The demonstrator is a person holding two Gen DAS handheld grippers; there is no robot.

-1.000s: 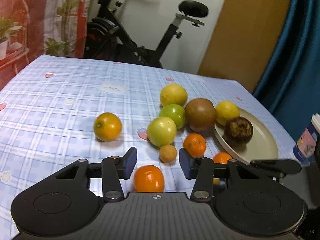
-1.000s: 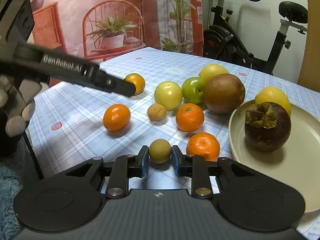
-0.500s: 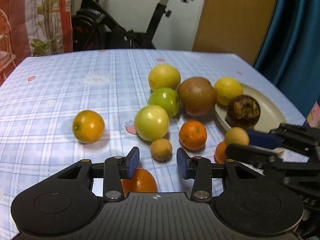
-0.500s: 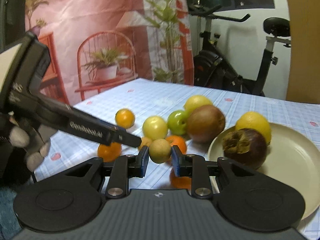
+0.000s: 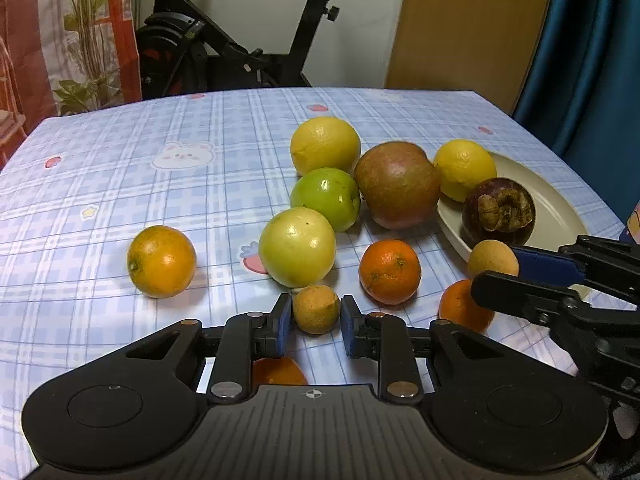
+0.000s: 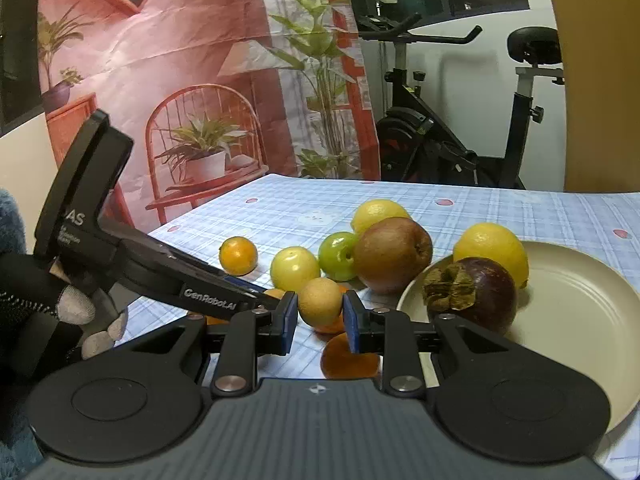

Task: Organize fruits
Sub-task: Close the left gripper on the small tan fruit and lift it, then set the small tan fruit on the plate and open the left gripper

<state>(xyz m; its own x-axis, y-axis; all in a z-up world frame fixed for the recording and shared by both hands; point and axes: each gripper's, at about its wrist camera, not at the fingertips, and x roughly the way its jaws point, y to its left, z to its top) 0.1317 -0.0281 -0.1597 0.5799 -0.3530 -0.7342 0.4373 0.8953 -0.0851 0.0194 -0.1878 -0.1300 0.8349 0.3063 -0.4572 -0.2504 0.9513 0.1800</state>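
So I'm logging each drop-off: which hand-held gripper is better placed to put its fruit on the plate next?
Probably the right hand-held gripper. Its small tan fruit is held clear of the cloth, beside the plate. The left hand-held gripper has its tan fruit low among the oranges, farther from the plate.

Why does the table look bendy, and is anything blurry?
Left wrist view: the fisheye lens curves the table edge, the fruit is sharp, and soft shadows sit under the orange. Right wrist view: the same bending, with dark rounded corners and a sharp mangosteen.
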